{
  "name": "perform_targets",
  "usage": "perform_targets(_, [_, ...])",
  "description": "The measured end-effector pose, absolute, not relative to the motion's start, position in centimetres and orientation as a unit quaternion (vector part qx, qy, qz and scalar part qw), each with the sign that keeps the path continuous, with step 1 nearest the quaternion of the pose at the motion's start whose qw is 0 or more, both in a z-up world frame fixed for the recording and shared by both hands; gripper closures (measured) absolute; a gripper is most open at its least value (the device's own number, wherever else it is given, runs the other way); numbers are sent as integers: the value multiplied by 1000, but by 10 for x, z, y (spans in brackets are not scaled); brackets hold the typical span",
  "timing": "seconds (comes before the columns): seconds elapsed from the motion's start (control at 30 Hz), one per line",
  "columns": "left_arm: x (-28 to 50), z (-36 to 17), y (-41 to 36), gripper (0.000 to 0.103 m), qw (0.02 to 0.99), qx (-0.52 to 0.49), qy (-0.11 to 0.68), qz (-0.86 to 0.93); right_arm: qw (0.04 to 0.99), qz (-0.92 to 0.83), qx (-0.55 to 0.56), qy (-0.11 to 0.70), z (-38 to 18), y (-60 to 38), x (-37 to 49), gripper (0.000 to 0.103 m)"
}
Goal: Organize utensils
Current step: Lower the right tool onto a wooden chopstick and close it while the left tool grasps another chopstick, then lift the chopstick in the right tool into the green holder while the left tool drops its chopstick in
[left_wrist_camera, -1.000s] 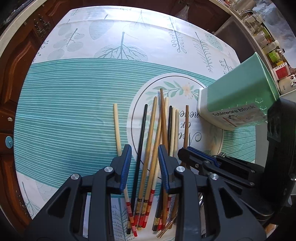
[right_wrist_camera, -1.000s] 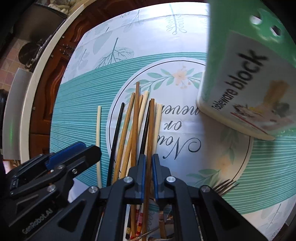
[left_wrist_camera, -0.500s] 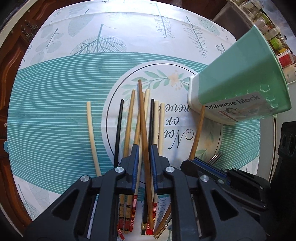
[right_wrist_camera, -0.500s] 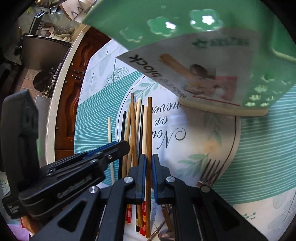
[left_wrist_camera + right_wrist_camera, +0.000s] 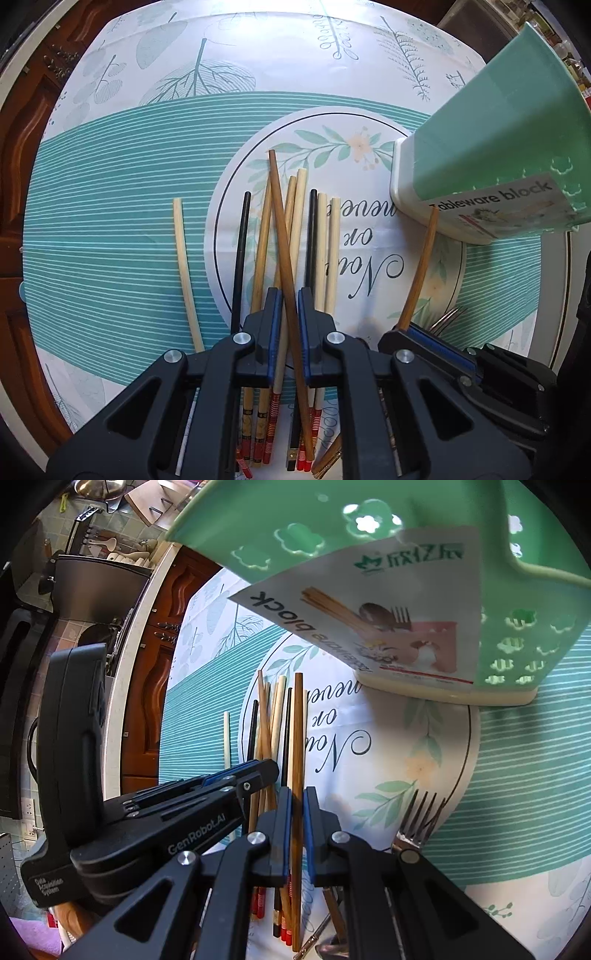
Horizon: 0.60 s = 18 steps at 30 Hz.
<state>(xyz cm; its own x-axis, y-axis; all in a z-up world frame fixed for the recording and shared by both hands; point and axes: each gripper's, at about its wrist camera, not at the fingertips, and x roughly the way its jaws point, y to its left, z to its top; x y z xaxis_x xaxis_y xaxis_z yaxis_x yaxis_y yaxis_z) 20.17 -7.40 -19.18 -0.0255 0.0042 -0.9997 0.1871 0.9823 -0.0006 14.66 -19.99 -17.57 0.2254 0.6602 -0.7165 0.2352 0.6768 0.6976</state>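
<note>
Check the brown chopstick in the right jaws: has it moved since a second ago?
Yes. The brown chopstick has been lifted out of the chopstick pile and its tip now points toward the green holder.

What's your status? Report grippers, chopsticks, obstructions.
Left gripper shut on a brown chopstick. Right gripper shut on another brown chopstick. Green holder ahead, tilted view. Remaining chopsticks and fork on the mat; nothing blocking.
</note>
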Motion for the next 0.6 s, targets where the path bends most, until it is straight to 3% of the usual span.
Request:
perform_targets(0.3, [194,-191,-88,99,705,70,704,-53,687,156,381,599,-180,-204,144,97])
perform_targets(0.6, [158,-124,-82,99,763,46,638,-93,695,179,387,579,-166,-208,132,97])
